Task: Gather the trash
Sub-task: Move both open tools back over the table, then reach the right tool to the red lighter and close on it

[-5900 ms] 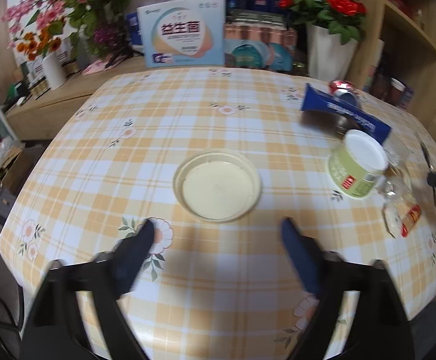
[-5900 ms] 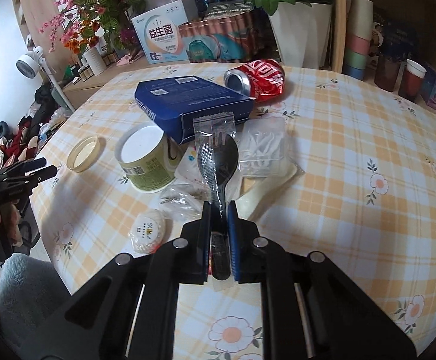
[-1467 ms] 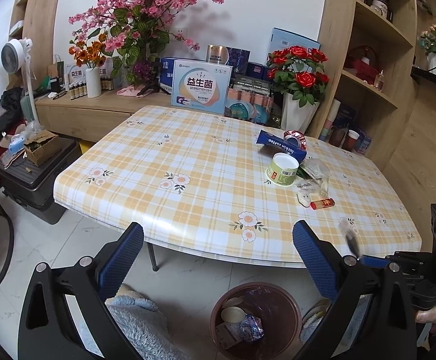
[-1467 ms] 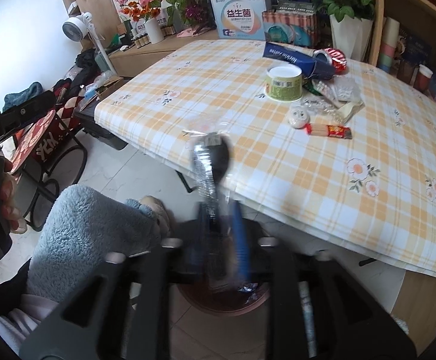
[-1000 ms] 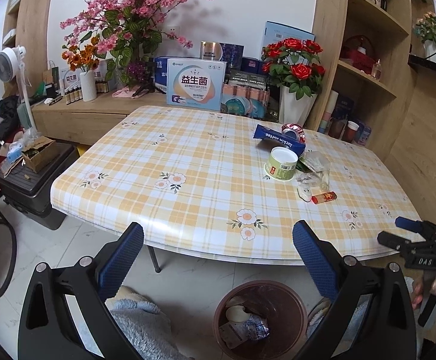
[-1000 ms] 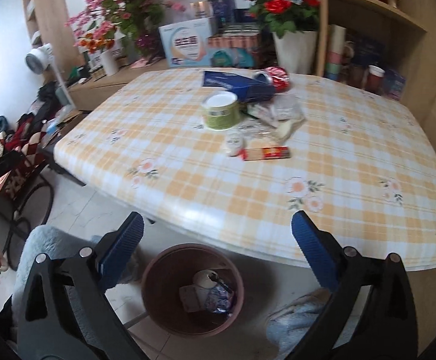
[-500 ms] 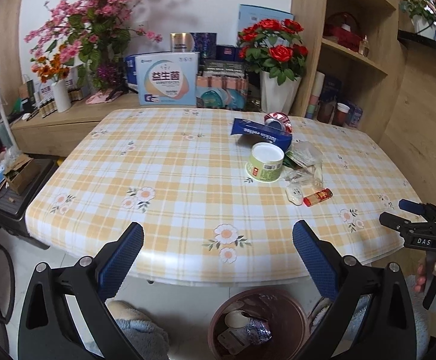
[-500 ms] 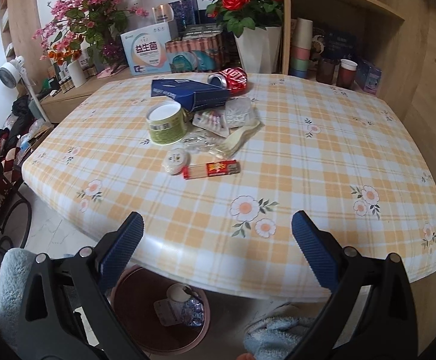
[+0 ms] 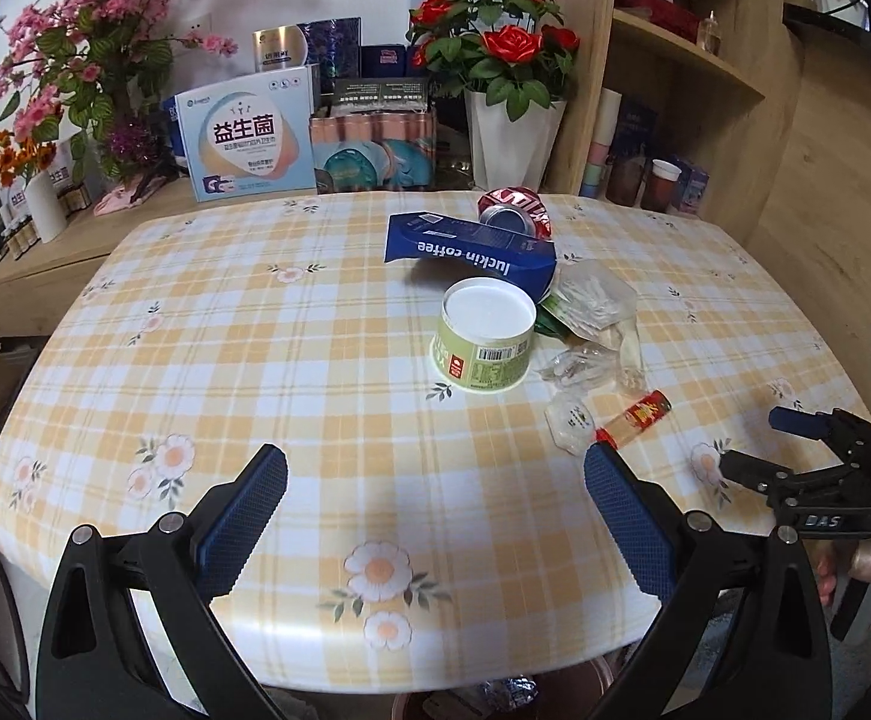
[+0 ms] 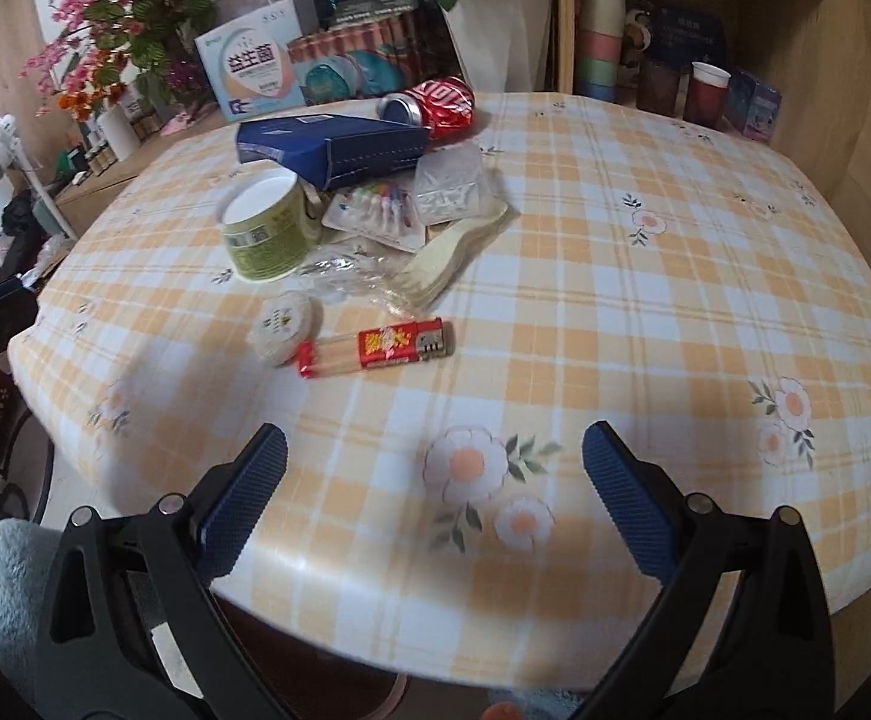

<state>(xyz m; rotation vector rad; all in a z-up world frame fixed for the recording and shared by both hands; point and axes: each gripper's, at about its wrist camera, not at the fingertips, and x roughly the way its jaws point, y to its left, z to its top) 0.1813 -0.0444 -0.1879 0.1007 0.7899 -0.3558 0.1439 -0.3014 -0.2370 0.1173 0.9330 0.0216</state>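
Hovering wide open, empty: left gripper point(image 9: 435, 480), right gripper point(image 10: 434, 459) over checked tablecloth point(image 10: 615, 276), red sausage stick point(image 10: 375, 349) ahead.

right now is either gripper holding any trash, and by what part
Nothing is held. The left gripper and the right gripper are both open and empty above the table's near edge; the trash lies on the cloth.

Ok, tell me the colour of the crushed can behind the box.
Red with white lettering; the can shows best in the right wrist view.
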